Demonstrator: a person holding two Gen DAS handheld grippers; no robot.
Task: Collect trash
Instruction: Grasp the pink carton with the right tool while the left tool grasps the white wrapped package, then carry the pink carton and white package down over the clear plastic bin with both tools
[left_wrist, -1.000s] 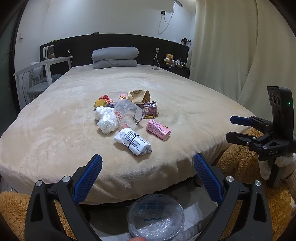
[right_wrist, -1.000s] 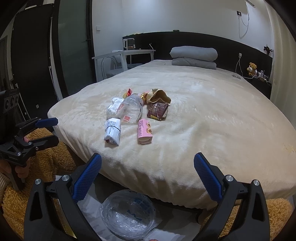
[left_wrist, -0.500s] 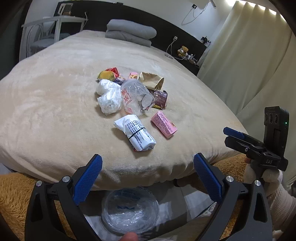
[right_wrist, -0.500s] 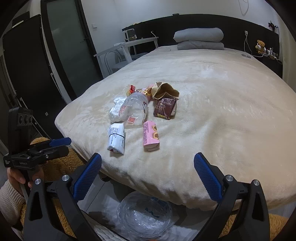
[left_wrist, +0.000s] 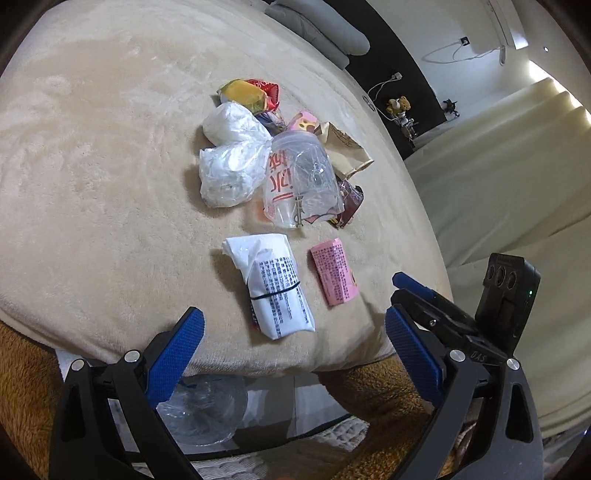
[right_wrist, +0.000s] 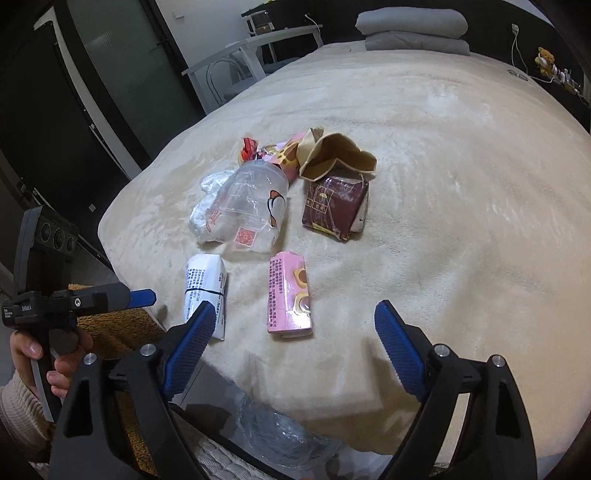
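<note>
Nearest to me, below the bed's edge, a crumpled clear plastic bag (right_wrist: 284, 435) on the floor is half hidden behind my right gripper (right_wrist: 291, 336); I cannot tell what it holds. That gripper's fingers (right_wrist: 188, 343) stand wide, though they have just been closing a little, with nothing between them; the pink carton (right_wrist: 290, 295) lies just beyond their tips. My left gripper (left_wrist: 291, 350) is likewise spread wide and empty, the white banded packet (left_wrist: 273, 288) lying just ahead of it near the edge of the bed (left_wrist: 92, 184).

The right wrist view shows the left gripper side-on, a hand (right_wrist: 55, 354) on its handle, the sleeve cut off by the frame.

Farther in, the trash sits in a tight heap: a clear cup (right_wrist: 251, 206) on its side overlaps a white plastic bag (left_wrist: 229, 173), whose far part is hidden in the right view. A maroon packet (right_wrist: 336, 203) touches a torn brown paper bag (right_wrist: 336, 155). Behind them, red and yellow wrappers (left_wrist: 247, 92) are largely covered.

Around the heap the blanket lies bare on every side, with broad open room to the right. Grey pillows (right_wrist: 413, 29) lie at the far end.
</note>
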